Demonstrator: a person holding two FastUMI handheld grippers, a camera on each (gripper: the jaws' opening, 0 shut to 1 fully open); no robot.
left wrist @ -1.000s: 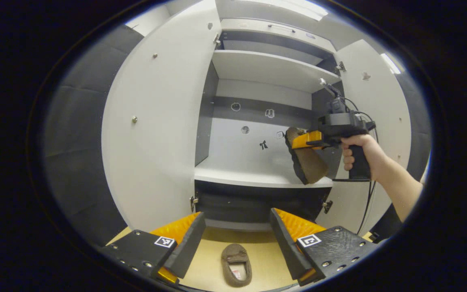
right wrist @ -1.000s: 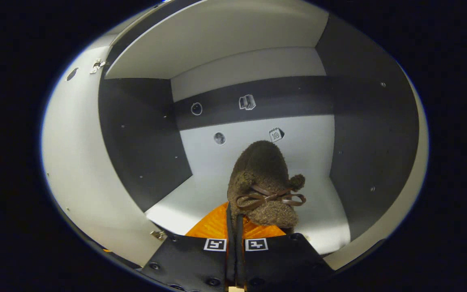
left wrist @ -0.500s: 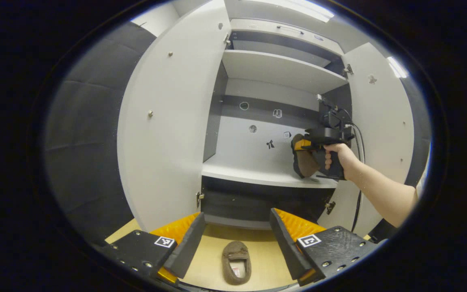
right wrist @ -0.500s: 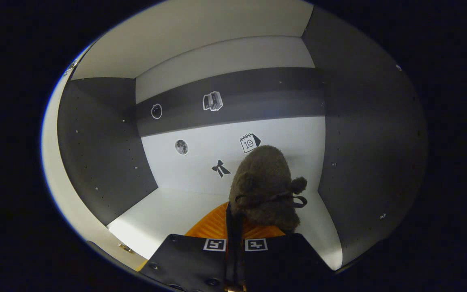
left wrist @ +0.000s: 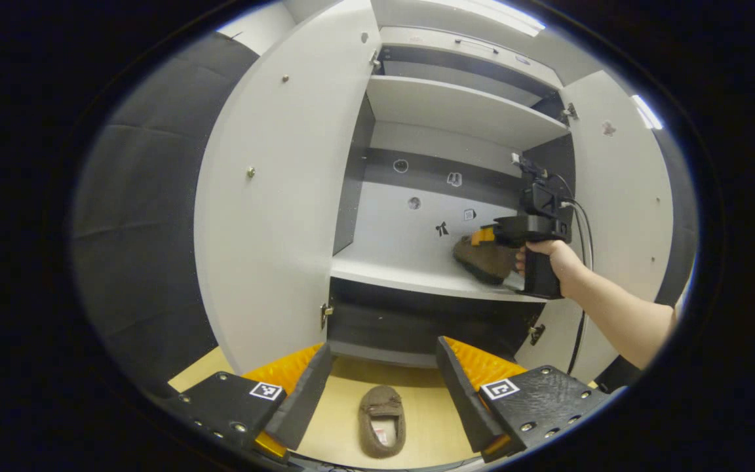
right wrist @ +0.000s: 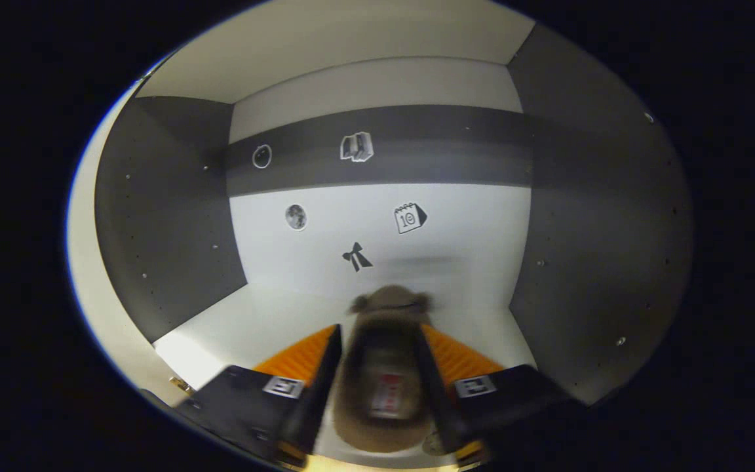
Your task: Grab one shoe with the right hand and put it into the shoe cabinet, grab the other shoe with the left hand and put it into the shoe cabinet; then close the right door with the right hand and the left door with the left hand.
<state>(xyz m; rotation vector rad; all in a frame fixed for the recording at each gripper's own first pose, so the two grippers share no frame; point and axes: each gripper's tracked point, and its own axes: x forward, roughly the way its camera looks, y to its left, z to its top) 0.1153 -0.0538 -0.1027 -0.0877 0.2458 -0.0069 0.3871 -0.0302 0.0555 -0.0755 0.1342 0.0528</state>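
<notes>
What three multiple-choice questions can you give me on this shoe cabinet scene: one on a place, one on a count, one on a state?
1. Where does the shoe outside the cabinet lie?
A. on the floor
B. on the top shelf
C. on a chair

2. How many doors of the cabinet stand open?
A. none
B. one
C. two

3. How do the jaws of the left gripper stand?
A. shut on a shoe
B. open and empty
C. shut and empty

Answers:
1. A, it rests on the floor before the cabinet.
2. C, the left door and right door both swing out.
3. B, the jaws are spread, gripping nothing.
</notes>
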